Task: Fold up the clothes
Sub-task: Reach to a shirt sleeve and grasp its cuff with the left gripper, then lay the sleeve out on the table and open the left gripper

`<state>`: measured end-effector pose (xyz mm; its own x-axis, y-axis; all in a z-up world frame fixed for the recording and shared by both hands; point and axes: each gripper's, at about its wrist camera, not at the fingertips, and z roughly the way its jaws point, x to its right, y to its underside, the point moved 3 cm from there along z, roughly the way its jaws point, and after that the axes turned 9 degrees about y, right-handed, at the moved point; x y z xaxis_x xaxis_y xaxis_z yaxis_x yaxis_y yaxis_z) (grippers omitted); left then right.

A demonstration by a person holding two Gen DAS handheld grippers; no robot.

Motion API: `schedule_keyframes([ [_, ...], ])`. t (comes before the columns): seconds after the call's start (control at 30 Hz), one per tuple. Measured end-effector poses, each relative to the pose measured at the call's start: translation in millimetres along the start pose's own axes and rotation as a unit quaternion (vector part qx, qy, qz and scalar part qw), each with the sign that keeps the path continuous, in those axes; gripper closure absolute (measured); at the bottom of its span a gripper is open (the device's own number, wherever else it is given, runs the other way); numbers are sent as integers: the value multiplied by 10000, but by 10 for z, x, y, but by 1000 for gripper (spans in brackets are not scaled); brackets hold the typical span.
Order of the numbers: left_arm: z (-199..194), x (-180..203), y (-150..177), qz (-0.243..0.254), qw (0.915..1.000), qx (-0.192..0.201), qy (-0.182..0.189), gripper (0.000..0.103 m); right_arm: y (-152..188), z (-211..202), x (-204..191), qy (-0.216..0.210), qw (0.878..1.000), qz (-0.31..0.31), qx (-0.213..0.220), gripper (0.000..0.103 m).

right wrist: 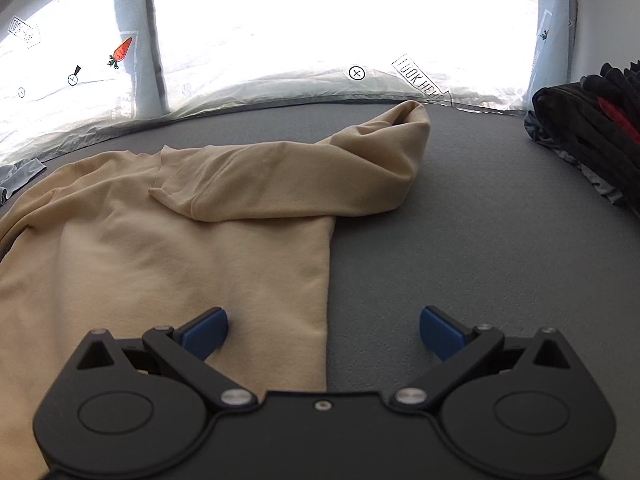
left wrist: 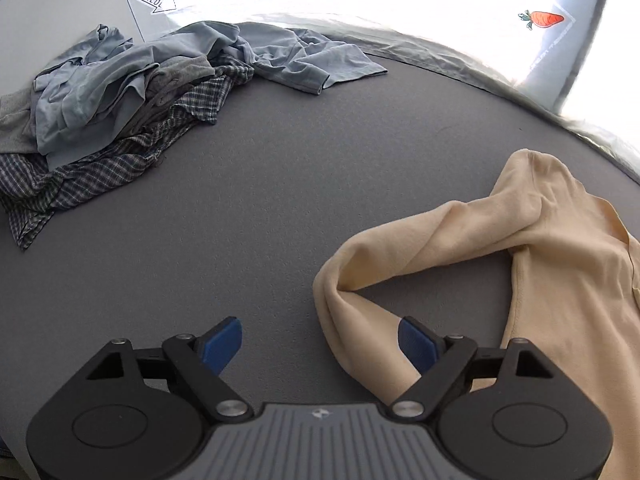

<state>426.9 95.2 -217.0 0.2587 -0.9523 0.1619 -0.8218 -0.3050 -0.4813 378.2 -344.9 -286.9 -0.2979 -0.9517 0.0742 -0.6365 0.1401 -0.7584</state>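
A beige long-sleeved top (right wrist: 168, 252) lies flat on the grey table. Its right sleeve (right wrist: 304, 176) is folded across the chest. In the left wrist view the top (left wrist: 560, 280) lies at the right, with its left sleeve (left wrist: 400, 256) bent into a loop towards the front. My left gripper (left wrist: 320, 344) is open and empty, with the sleeve end between its jaws. My right gripper (right wrist: 323, 330) is open and empty, straddling the top's right side edge low over the table.
A heap of unfolded clothes, light blue, grey and checked (left wrist: 120, 112), lies at the far left of the grey table (left wrist: 260, 200). A dark pile with red (right wrist: 592, 136) sits at the far right. A bright white sheet with stickers (right wrist: 320, 40) stands behind.
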Motion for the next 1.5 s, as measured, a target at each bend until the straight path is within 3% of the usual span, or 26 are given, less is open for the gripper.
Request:
schedule_keyframes([
  [0.07,-17,120,171,20,9995,-154,273,17,1,0,-2,12,10000,11,11,0],
  [0.17,-99,395,404,815,9944,-210,634,18,3,-7,-5,22,10000,24,19,0],
  [0.3,-199,824,497,1960,9708,-177,1372,19,7,-12,-4,25,10000,35,25,0],
  [0.37,-200,1027,512,2379,9578,-210,1598,26,6,-15,-5,25,10000,34,23,0],
  [0.4,-174,1142,538,2640,9505,-268,1618,28,3,-14,-3,22,10000,33,19,0],
  [0.47,-90,1271,617,3025,9400,-419,1520,45,-2,-12,1,16,10000,32,11,0],
  [0.5,-48,1325,655,3187,9352,-492,1466,48,-4,-12,3,13,10000,31,8,0],
  [0.57,22,1345,705,3277,9335,-571,1336,59,-5,-11,3,7,10000,33,8,0],
  [0.67,52,1260,657,3126,9407,-466,1231,88,-1,-13,6,5,10000,34,20,0],
  [0.8,-40,1056,452,2533,9599,-195,1185,94,2,-14,7,5,10000,32,29,0],
  [0.97,-380,554,-13,1793,9808,617,449,96,2,-18,4,4,10000,32,34,0],
  [1.03,-591,240,-268,1329,9856,1043,103,96,2,-19,3,3,10000,34,35,0],
  [1.1,-804,-58,-495,915,9846,1470,-246,96,-1,-18,1,3,10000,32,35,0],
  [1.17,-1058,-411,-742,410,9784,1931,-613,97,-2,-16,3,1,10000,31,35,0],
  [1.27,-1290,-791,-951,-118,9694,2309,-823,103,-4,-13,5,1,10000,27,32,0],
  [1.4,-1425,-1121,-1065,-396,9610,2493,-1130,103,-6,-7,5,7,10000,26,32,0],
  [1.5,-1382,-1254,-1062,-478,9643,2332,-1161,102,-5,-9,2,21,10000,37,33,0],
])
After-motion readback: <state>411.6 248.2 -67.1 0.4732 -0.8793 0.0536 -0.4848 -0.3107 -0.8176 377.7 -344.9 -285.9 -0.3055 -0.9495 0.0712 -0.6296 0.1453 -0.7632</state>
